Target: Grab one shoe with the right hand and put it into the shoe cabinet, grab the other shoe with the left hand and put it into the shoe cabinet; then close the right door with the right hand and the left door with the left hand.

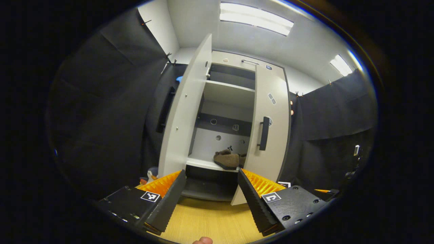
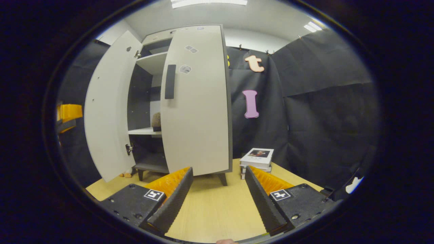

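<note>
Left gripper view has the left tool (image 1: pixel 212 196) spread wide and empty over the worktop (image 1: pixel 210 223), facing the cabinet (image 1: pixel 230 101); brown shoes (image 1: pixel 228 159) lie on its lower shelf, half hidden behind the nearly shut right door (image 1: pixel 269 135). Right gripper view shows the right tool (image 2: pixel 218 195) likewise gaping, the left door (image 2: pixel 106 108) swung out, books (image 2: pixel 256 158) beside the cabinet.

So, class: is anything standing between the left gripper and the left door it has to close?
Nothing visible. The left gripper is open over bare tabletop, and the left door stands open ahead with the shoes already on the shelf.
</note>
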A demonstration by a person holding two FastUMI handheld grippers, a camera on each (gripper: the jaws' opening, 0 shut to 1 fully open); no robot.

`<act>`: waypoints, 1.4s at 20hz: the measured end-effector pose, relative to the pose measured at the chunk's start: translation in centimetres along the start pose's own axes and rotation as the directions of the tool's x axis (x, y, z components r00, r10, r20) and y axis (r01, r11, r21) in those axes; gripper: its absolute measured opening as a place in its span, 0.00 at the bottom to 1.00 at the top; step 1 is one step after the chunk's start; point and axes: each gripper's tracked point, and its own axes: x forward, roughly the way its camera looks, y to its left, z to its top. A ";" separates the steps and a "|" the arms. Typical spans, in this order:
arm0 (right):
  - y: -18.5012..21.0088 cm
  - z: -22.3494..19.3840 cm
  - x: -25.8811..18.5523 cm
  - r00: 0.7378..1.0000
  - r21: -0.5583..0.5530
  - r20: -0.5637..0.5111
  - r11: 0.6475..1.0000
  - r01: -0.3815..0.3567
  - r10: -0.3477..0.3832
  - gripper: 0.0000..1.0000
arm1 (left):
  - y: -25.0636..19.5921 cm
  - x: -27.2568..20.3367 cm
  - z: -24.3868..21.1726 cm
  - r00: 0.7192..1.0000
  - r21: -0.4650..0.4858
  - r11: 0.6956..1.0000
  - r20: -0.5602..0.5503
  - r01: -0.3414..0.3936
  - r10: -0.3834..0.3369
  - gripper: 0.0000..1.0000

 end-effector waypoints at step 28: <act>-0.6 5.2 -0.2 0.995 0.020 0.092 1.000 0.023 -0.025 0.99 | 17.4 9.0 7.6 0.967 0.141 0.958 0.089 -0.249 0.239 0.93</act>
